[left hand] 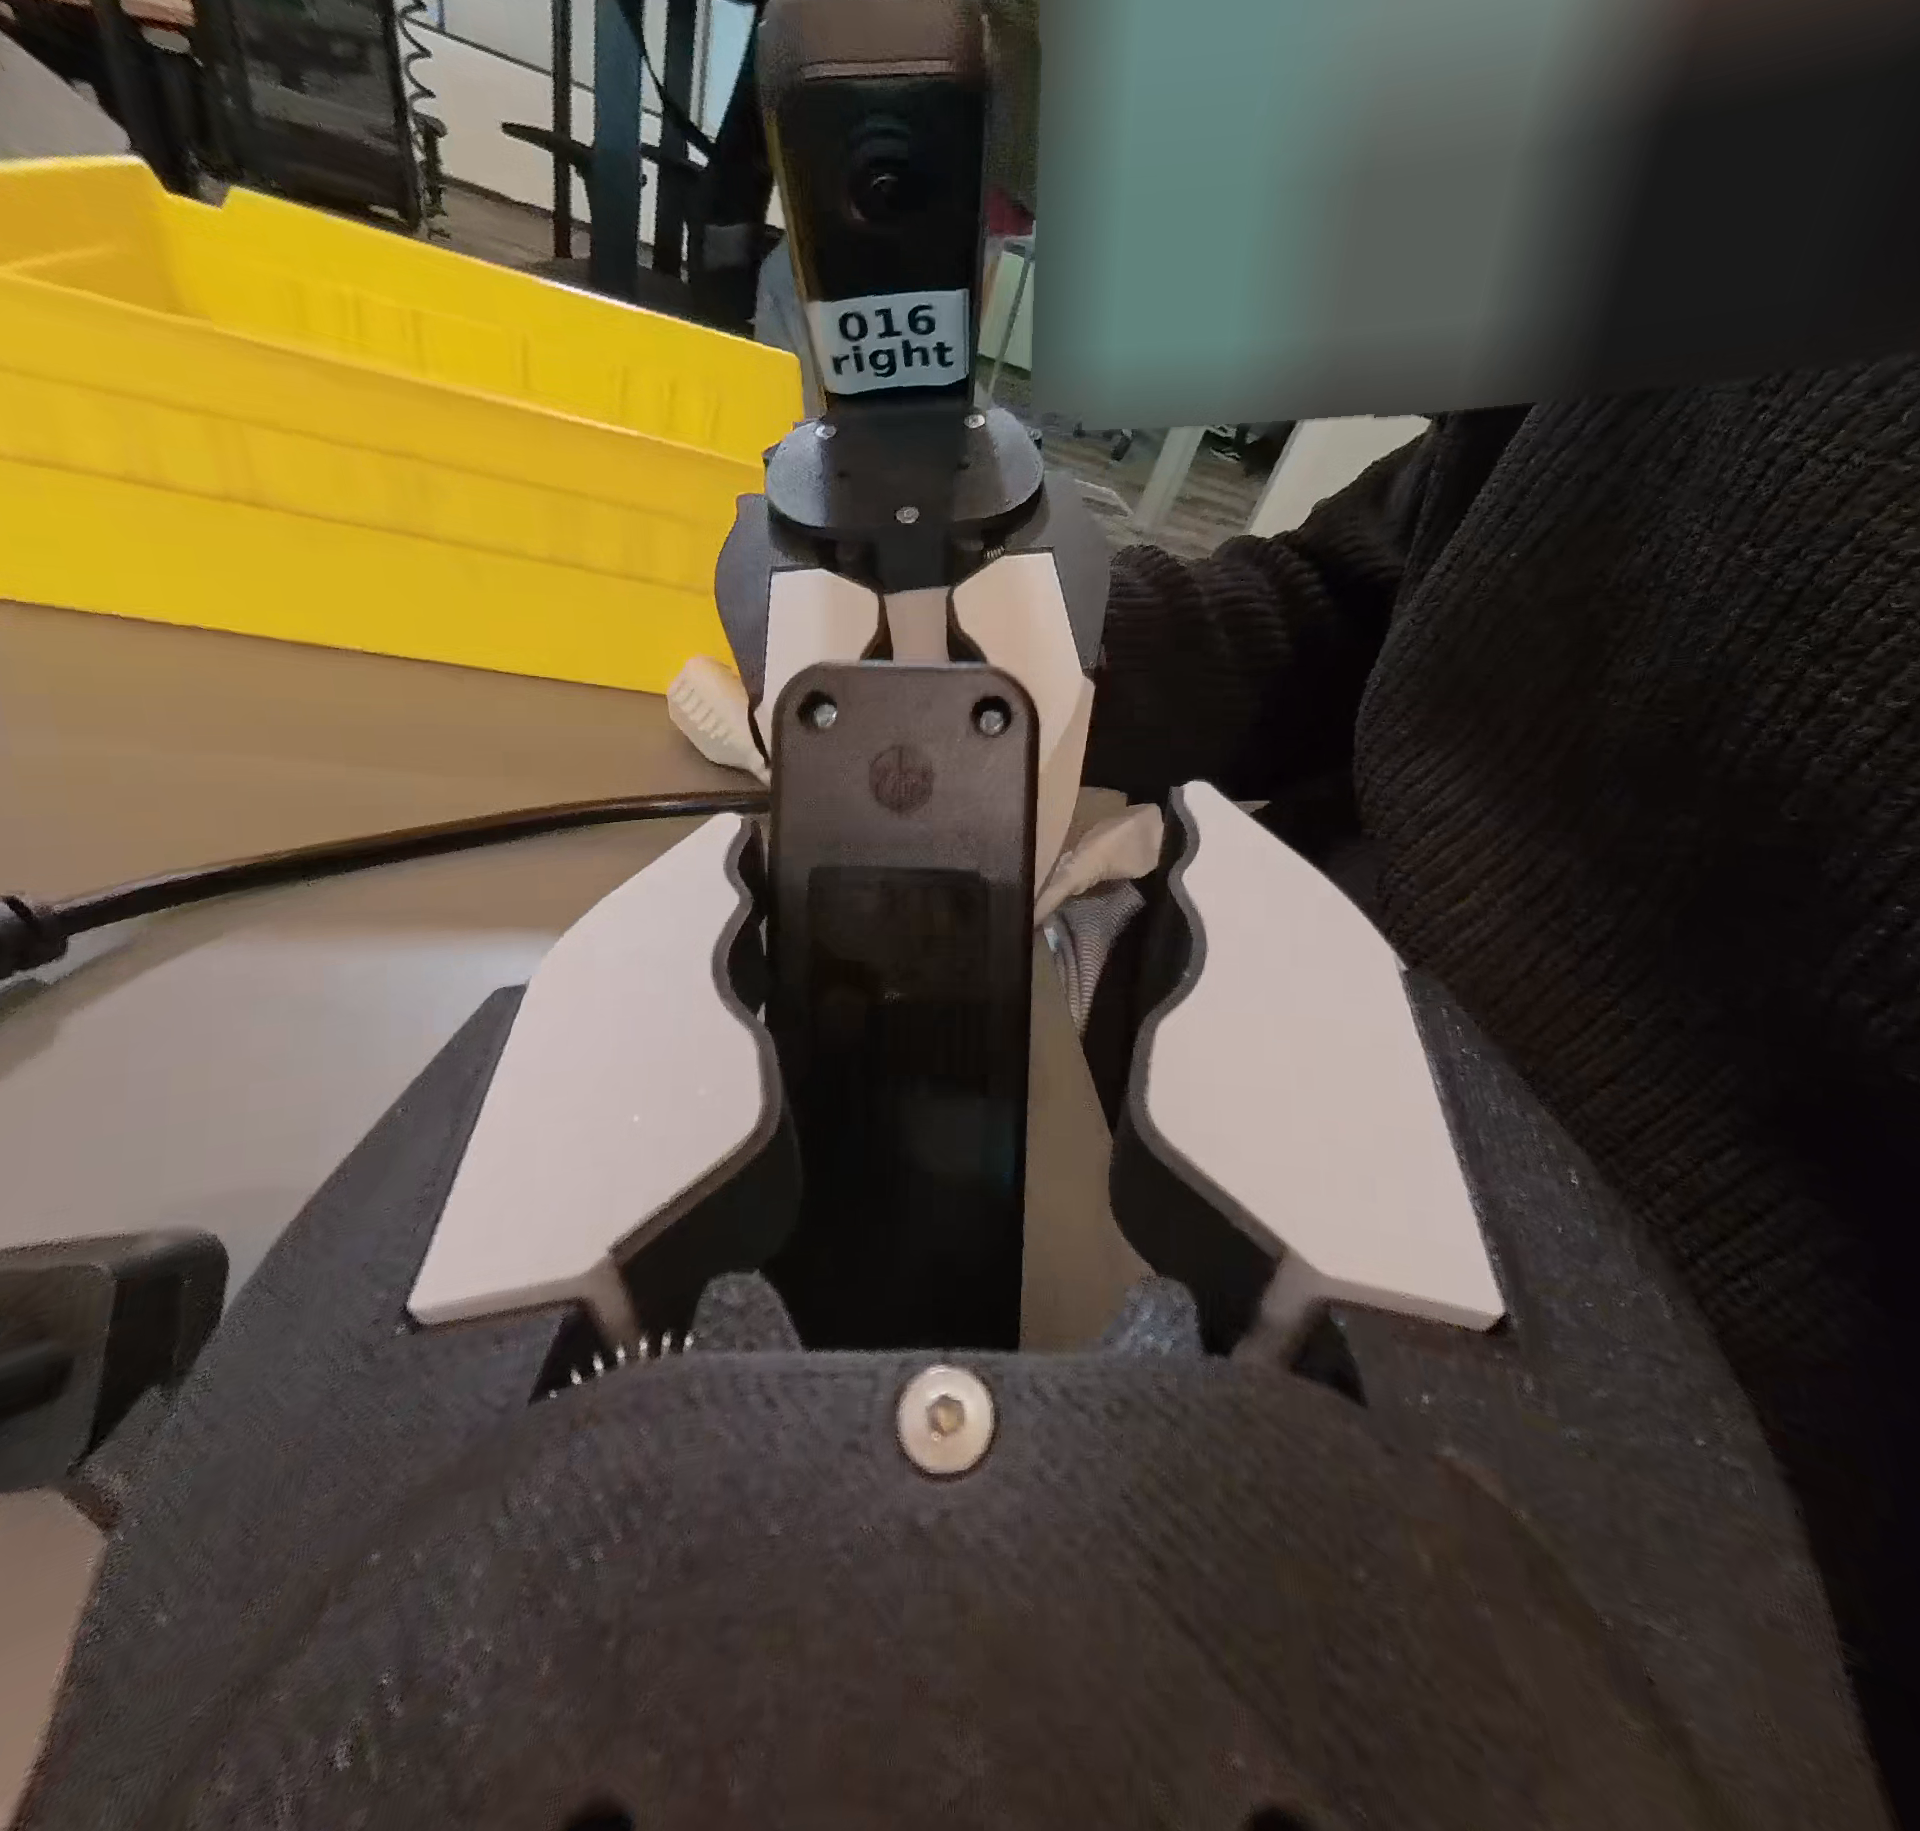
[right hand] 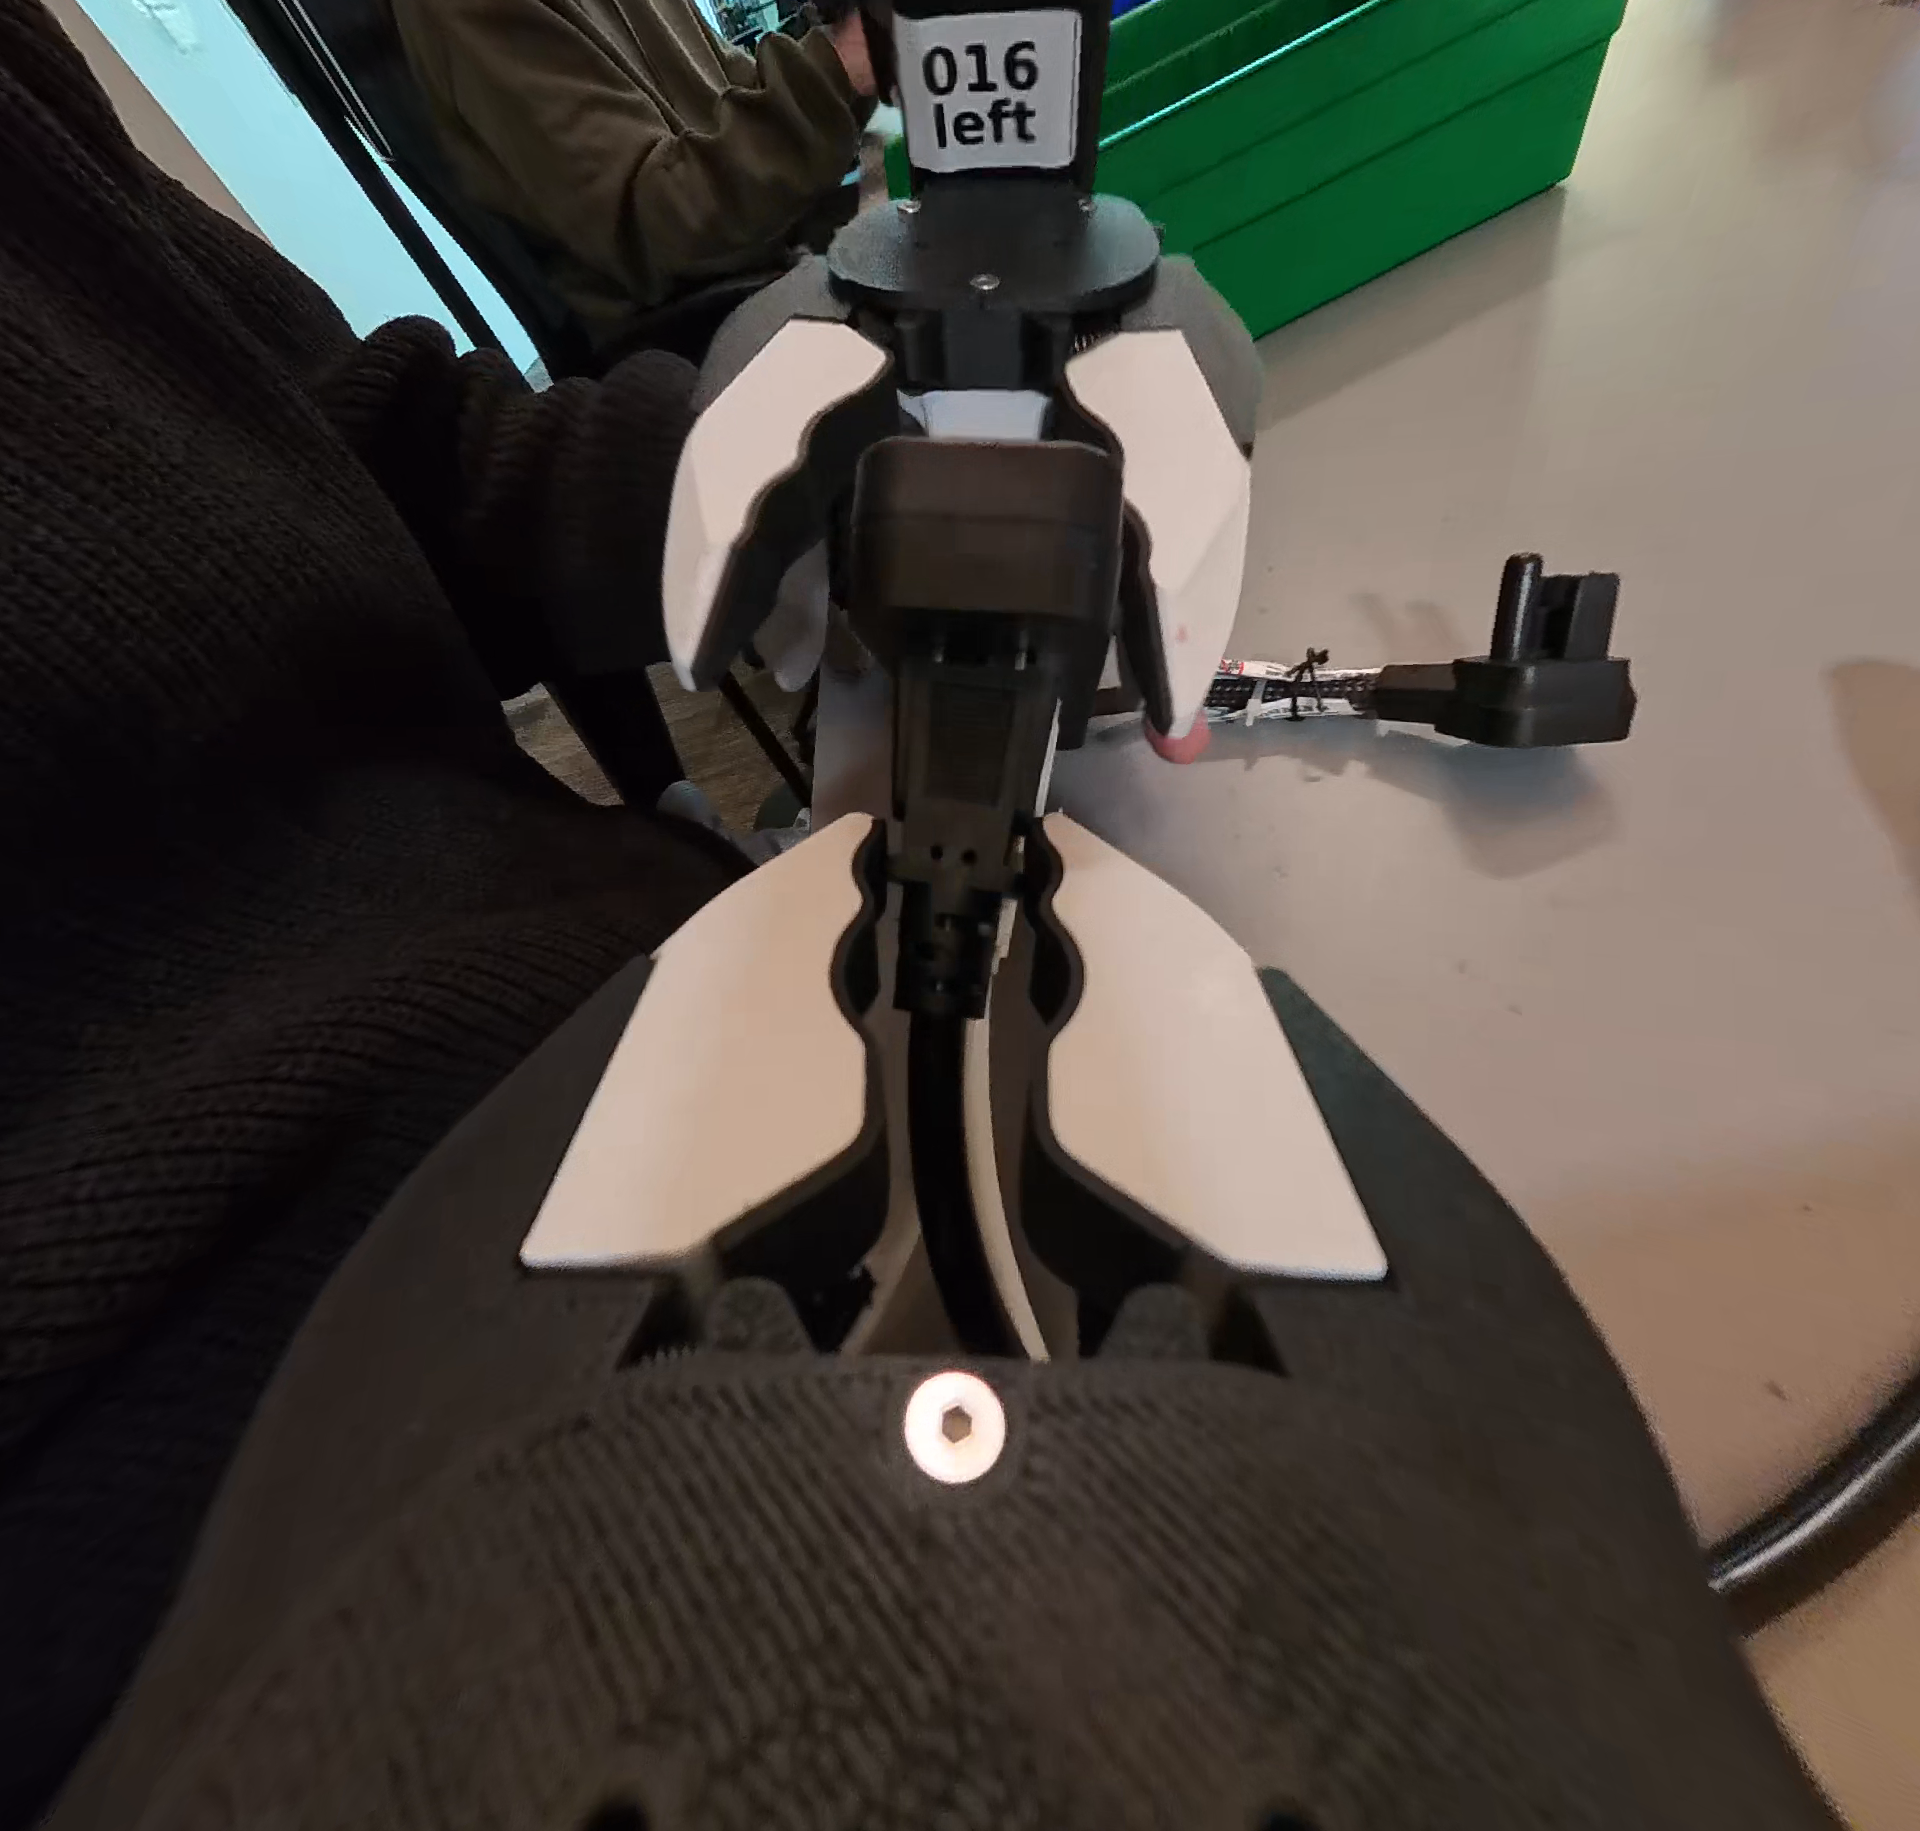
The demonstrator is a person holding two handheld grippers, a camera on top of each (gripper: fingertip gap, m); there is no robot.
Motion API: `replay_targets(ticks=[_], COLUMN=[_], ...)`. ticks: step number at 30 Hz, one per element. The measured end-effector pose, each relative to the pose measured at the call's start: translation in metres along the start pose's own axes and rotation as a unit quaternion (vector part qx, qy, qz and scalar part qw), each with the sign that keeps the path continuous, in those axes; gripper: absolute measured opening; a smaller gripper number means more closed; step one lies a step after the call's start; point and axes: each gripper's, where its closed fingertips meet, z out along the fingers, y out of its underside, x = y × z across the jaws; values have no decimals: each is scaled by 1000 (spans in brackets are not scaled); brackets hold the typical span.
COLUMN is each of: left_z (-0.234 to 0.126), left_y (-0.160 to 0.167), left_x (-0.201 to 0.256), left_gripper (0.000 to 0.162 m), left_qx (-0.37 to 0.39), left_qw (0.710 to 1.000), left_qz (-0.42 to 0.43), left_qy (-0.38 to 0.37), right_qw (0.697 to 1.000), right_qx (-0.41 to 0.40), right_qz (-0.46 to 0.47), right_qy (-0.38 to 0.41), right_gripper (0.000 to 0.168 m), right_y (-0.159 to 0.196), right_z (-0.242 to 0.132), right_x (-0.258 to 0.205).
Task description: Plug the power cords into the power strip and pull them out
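Power strip [left hand: 902, 960] held up between my two grippers, facing each other.
Yellow bin [left hand: 343, 410] sits behind it; my left gripper [left hand: 961, 846] clamps the strip, my right gripper [right hand: 951, 846] clamps a plug [right hand: 951, 742] at its end.

White jaws, black knit sleeve [right hand: 208, 638]

A smooth grey-beige table [right hand: 1558, 950] carries a green plastic bin [right hand: 1351, 119] far off, a black angled plug [right hand: 1527, 685] nearer.
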Motion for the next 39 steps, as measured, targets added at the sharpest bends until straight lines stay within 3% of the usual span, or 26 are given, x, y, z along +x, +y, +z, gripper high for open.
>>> replay_targets(ticks=[4,6,7,28,33,39], left_z=[3,2,2,-4,-3,-5], left_y=[-4,-1,0,-6,-6,-9], left_x=[-4,-10,-12,-27,-26,-30], left_gripper=[75,53,50,48,48,48], left_qx=[3,-6,-9,10,13,25], left_qw=[1000,999,998,996,996,995], left_qz=[15,20,22,6,7,-3], left_qy=[-27,-49,-52,-87,-87,-92], right_qw=[1000,1000,1000,996,991,987], right_qx=[-2,-3,-4,55,92,121], right_qz=[12,11,10,38,55,40], right_qy=[-6,-5,-3,67,74,103], right_gripper=[26,26,26,26,40,45], right_y=[1,2,2,-13,-21,-29], right_z=[-1,0,1,0,-8,-17], right_x=[0,0,1,19,26,32])
